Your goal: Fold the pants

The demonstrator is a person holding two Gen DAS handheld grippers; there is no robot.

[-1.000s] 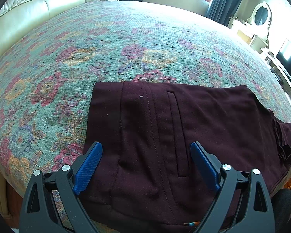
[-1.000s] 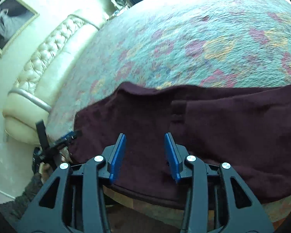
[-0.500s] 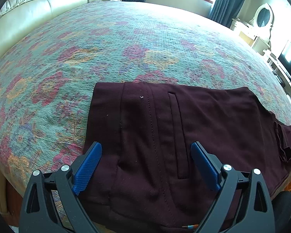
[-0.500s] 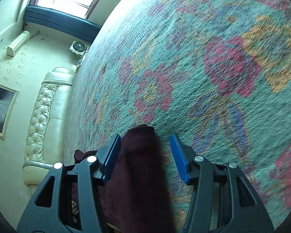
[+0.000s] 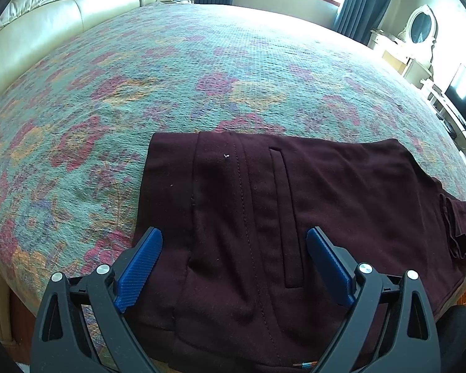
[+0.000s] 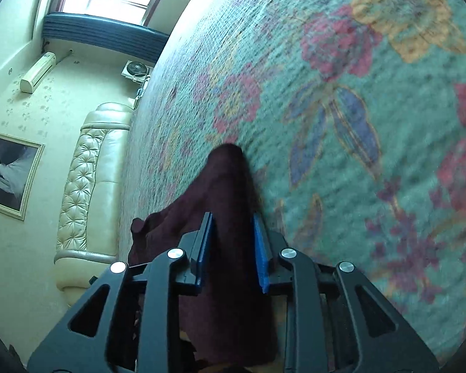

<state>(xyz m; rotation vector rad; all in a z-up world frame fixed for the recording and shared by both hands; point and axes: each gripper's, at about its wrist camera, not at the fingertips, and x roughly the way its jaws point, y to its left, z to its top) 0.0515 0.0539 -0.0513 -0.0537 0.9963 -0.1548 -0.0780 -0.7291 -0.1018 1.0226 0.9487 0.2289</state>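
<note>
Narrowed since before, right claw (image 6: pixel 234 250) pinches the pants (image 6: pixel 230 217) fold — left claw (image 5: pixel 234 267) wide above them.

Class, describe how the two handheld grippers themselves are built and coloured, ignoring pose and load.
The left gripper and the right gripper look alike: black angular frames with triangular cut-outs, round silver screws at the joints, and blue finely ribbed finger pads. No cables, markings or sleeves are visible.

Left gripper (image 5: pixel 234 250) jaws spread — apparently above pants (image 5: pixel 295 205).
</note>
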